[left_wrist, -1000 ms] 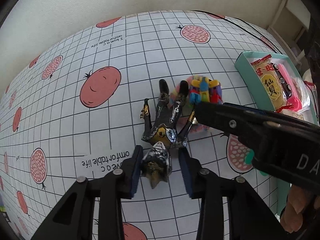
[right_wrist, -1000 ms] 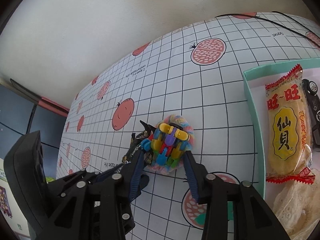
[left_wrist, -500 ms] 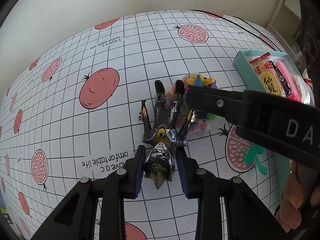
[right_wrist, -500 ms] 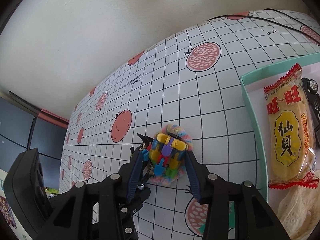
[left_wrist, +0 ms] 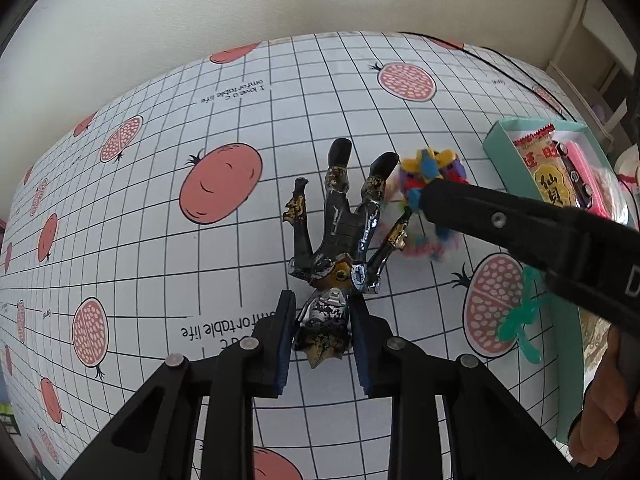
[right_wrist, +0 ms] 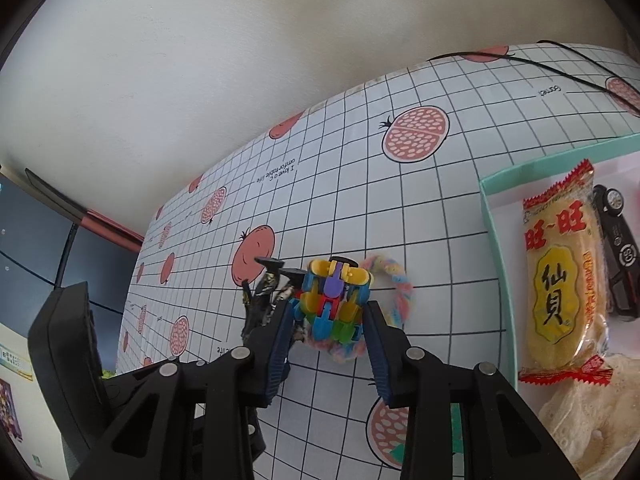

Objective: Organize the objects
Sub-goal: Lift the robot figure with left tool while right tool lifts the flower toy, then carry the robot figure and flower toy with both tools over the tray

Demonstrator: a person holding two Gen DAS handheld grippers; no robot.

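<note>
A black, silver and gold action figure (left_wrist: 340, 232) lies on the grid-patterned tablecloth (left_wrist: 160, 248), legs pointing away. My left gripper (left_wrist: 322, 308) is shut on its head. Just to the right, my right gripper (right_wrist: 329, 312) is shut on a colourful block toy (right_wrist: 332, 300), held slightly above a pastel fluffy ring (right_wrist: 400, 288). In the left wrist view the block toy (left_wrist: 428, 168) shows past the right gripper's black finger (left_wrist: 500, 216), with the ring blurred under it. The figure's legs (right_wrist: 264, 284) peek out to the left of the toy.
A teal box (right_wrist: 496, 240) stands at the right with a yellow snack packet (right_wrist: 560, 288), a black toy car (right_wrist: 618, 256) and lace cloth (right_wrist: 580, 408). A green plastic piece (left_wrist: 520, 320) lies beside it. A black cable (right_wrist: 560, 64) crosses the far edge. A hand (left_wrist: 600, 412) shows bottom right.
My right gripper's fingers have closed in on the block toy and it has come up off the pastel ring. My left gripper has tightened a little on the figure's head.
</note>
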